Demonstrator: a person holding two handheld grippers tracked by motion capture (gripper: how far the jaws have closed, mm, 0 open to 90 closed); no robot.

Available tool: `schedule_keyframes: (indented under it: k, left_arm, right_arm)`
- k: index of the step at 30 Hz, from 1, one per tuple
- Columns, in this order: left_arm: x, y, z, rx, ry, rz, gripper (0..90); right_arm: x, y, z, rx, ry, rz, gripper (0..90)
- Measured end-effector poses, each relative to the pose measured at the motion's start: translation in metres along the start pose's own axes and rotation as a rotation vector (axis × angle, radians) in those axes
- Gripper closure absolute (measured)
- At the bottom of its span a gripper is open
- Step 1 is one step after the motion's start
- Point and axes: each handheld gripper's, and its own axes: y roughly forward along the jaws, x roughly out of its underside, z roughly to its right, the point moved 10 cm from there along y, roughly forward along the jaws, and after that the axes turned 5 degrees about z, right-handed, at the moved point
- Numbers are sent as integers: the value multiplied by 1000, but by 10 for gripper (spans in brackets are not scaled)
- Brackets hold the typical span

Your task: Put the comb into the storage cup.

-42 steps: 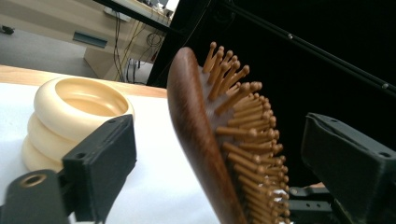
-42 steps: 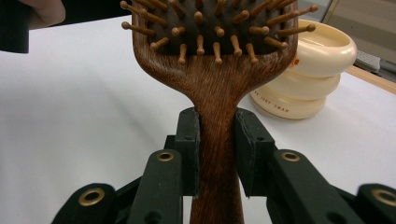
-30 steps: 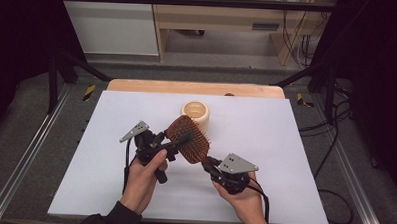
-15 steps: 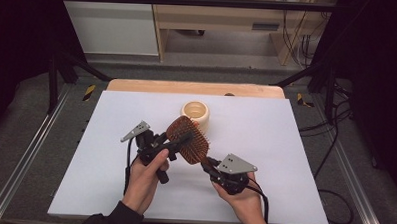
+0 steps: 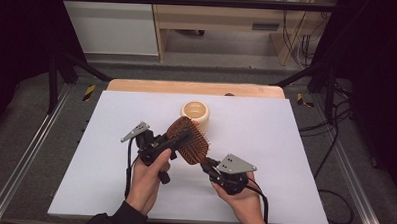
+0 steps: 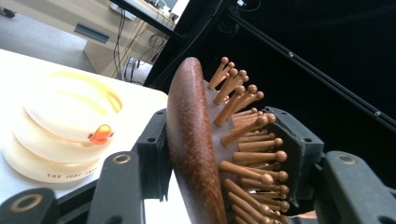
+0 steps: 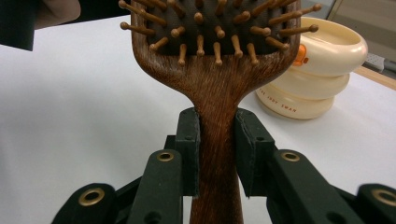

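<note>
a wooden hairbrush (image 5: 189, 140) is held above the white counter (image 5: 285, 145) between two hand-held tools: the left gripper (image 5: 178, 140) straddles the brush head, one pad against the smooth wooden back, the other at the bristle tips, its jaws having just been closing around it. to the right, the right gripper (image 5: 208, 166) is clamped on the brush's handle, its pads pressing both sides of the neck. a cream ringed bowl (image 5: 195, 112) stands on the counter just behind the brush.
</note>
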Motion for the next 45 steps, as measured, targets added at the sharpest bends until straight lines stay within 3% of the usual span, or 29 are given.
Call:
schedule_keyframes:
  k: [12, 17, 23, 29, 33, 36, 39, 45]
  left_arm:
    - [0, 4, 4, -9, -21, -11, 517]
    - [-2, 7, 10, 1, 6, -14, 521]
    - [-4, 11, 14, 13, 10, -14, 523]
    - [-12, 9, 12, -3, 32, 2, 523]
    - [-19, 6, 11, -16, 53, 18, 523]
    - [-25, 4, 10, -18, 58, 27, 523]
    - [-31, 0, 10, -26, 70, 32, 522]
    - [-45, -9, 9, -42, 83, 54, 521]
  right_arm:
    - [4, 3, 1, -12, 26, -7, 727]
    - [3, 1, 3, -13, 35, -1, 726]
    - [2, 0, 6, -11, 56, 13, 718]
    - [3, -5, 15, 21, 86, 18, 526]
    - [3, -9, 15, 15, 107, 25, 381]
    - [0, -11, 17, 24, 108, 45, 277]
    - [-4, -14, 21, 67, 92, 76, 184]
    - [-6, -22, 31, 109, 69, 132, 105]
